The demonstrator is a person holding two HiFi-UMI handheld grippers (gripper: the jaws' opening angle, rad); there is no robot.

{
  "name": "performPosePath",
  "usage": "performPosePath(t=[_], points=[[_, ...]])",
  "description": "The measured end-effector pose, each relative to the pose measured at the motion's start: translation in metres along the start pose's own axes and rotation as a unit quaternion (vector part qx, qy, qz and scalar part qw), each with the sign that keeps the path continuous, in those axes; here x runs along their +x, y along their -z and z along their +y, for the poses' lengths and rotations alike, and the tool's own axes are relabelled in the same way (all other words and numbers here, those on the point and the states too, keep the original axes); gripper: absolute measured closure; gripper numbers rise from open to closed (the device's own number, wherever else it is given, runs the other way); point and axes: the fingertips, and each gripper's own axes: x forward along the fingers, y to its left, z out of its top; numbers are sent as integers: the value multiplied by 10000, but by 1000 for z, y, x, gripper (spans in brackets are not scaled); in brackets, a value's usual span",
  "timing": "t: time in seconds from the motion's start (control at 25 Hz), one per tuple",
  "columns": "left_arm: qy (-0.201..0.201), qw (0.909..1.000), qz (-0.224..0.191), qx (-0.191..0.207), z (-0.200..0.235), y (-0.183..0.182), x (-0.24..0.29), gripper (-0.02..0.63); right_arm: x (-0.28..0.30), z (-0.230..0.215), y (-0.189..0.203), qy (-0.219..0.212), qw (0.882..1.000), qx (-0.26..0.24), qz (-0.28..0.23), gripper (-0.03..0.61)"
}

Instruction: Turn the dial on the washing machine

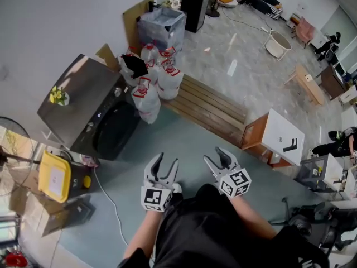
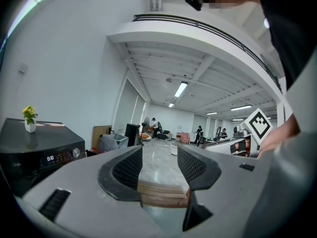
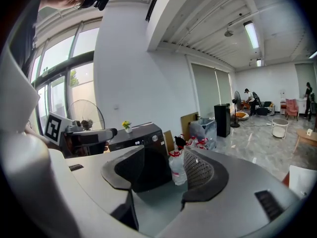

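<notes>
**Task progress: nothing done yet, the whole turn is still ahead.**

(a) Washing machine [image 1: 83, 108]: a dark front-loader in the upper left of the head view, standing against the white wall. A small potted plant [image 1: 58, 96] sits on its lid. The machine is well apart from both tools, with bare grey-green floor between them.

(b) Water bottles [image 1: 153, 88]: a cluster of large clear jugs just right of the machine, left of centre in the head view. They are near the washer but do not stand in front of its door.

(c) Left gripper [image 1: 167, 161]: low and centre in the head view, held close to the person's body. Its jaws stand apart, and its own view shows only distant floor between the pads.

(d) Right gripper [image 1: 216, 156]: just beside the left one, to its right. Its jaws also stand wide apart and clamp nothing. In its own view the machine and bottles appear far off through the gap.

(e) Dial [image 2: 76, 152]: a small pale knob on the control strip, at the left edge of the left gripper view and untouched.

Judged from this layout, what remains is to approach the machine, bring one tool to the dial, close on it and rotate it.
</notes>
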Motion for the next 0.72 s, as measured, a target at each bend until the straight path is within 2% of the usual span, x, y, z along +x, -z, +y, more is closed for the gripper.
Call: performPosePath(t=[0.16,0.28,0.44,0.72], points=[[-271,9994,-120,-149,25,-10,-8,416,23,19,-1,-337,9989,-246,230,362],[-530,9982,-152,-245,46,-9,-12,416,48,27,-6,-544,9979,-244,241,362],[-889,9957,-171,-181,75,-12,-11,416,89,39,-21,-935,9950,-278,205,362],[-1697,9852,-178,-148,142,-26,21,416,193,32,-45,-1775,9833,-298,280,362]])
